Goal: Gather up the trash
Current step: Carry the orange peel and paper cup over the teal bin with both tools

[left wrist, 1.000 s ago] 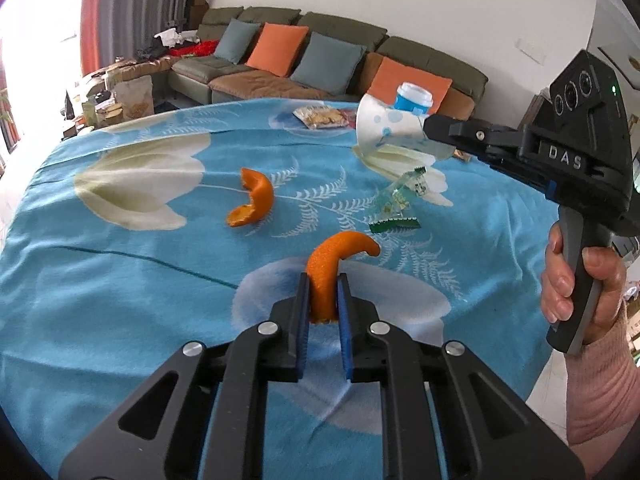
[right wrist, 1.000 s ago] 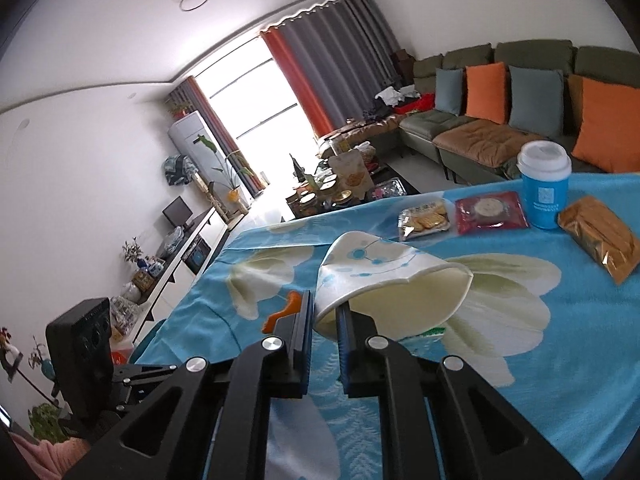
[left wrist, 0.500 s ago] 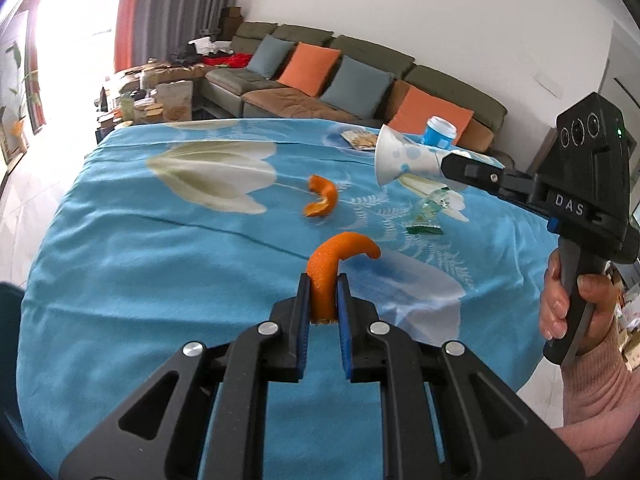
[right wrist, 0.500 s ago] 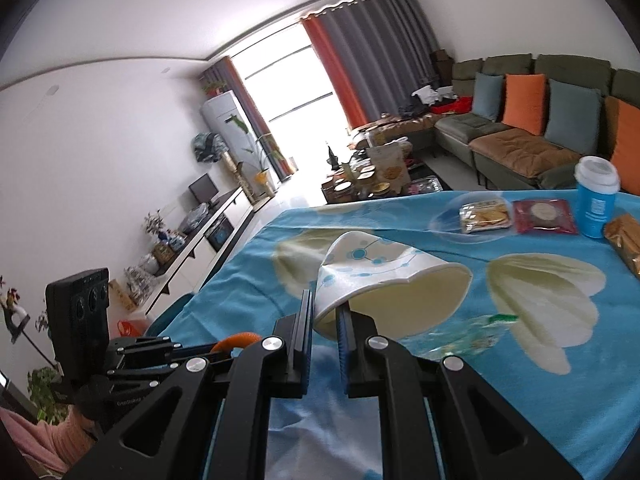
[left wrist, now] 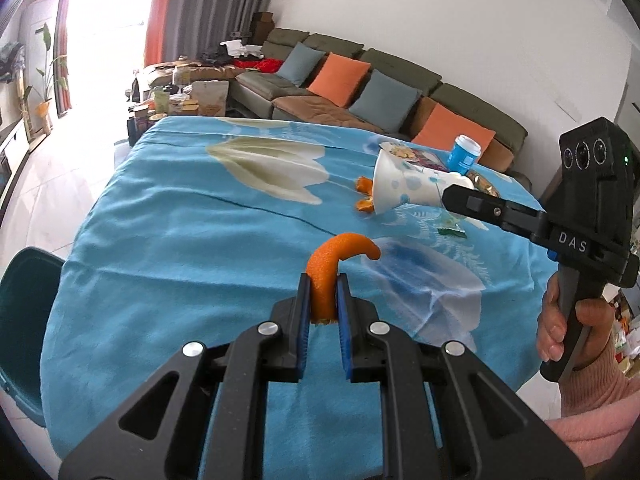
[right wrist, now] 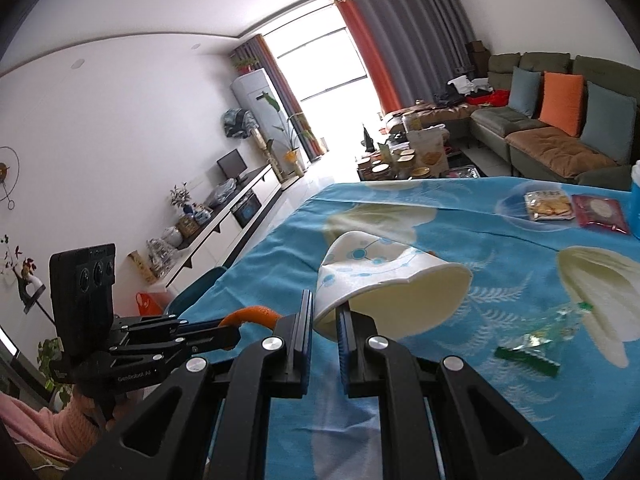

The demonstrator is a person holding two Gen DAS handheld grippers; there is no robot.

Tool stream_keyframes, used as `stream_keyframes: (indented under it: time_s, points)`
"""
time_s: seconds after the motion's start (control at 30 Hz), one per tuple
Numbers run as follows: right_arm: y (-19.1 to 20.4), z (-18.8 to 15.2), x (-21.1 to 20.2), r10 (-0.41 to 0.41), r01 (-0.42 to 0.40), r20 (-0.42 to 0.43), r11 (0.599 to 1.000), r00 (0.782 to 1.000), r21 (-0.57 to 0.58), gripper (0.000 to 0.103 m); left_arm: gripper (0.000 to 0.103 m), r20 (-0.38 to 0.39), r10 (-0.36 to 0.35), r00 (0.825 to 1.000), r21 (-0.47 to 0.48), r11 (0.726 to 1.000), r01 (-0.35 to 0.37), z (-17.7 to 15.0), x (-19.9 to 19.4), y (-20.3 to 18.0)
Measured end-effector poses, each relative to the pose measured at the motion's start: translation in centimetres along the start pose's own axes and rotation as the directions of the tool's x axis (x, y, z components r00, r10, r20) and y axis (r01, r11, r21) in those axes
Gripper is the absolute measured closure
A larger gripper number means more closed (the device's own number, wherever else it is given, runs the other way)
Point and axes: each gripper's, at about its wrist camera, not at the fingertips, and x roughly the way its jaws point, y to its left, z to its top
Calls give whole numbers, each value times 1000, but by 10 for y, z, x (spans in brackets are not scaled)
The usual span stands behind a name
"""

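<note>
My left gripper [left wrist: 323, 280] is shut on a curled orange peel [left wrist: 334, 264] and holds it above the blue flowered tablecloth [left wrist: 180, 248]. My right gripper [right wrist: 324, 312] is shut on the rim of a crushed white paper cup [right wrist: 384, 280] with blue dots, held above the table; the cup also shows in the left wrist view [left wrist: 404, 190]. A second orange peel [left wrist: 365, 200] lies on the cloth behind the cup. A clear wrapper with a green strip [right wrist: 536, 344] lies on the cloth to the right.
A dark teal bin [left wrist: 24, 320] stands by the table's left edge. At the far end lie a blue cup with white lid [left wrist: 464, 154], a cracker packet [right wrist: 548, 204] and a red packet [right wrist: 600, 212]. A sofa [left wrist: 360, 80] stands behind.
Both grippers have swung left and pulled back with their loads. The teal bin has come into the left wrist view. Grips are unchanged.
</note>
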Motion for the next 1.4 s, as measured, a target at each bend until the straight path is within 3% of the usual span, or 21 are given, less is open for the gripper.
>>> stream_keyframes:
  time_s: [1.4]
  points:
    - [81, -7, 62, 137, -152, -120, 980, 983, -131, 93, 90, 85, 140, 987, -154, 980, -126, -22, -61, 66]
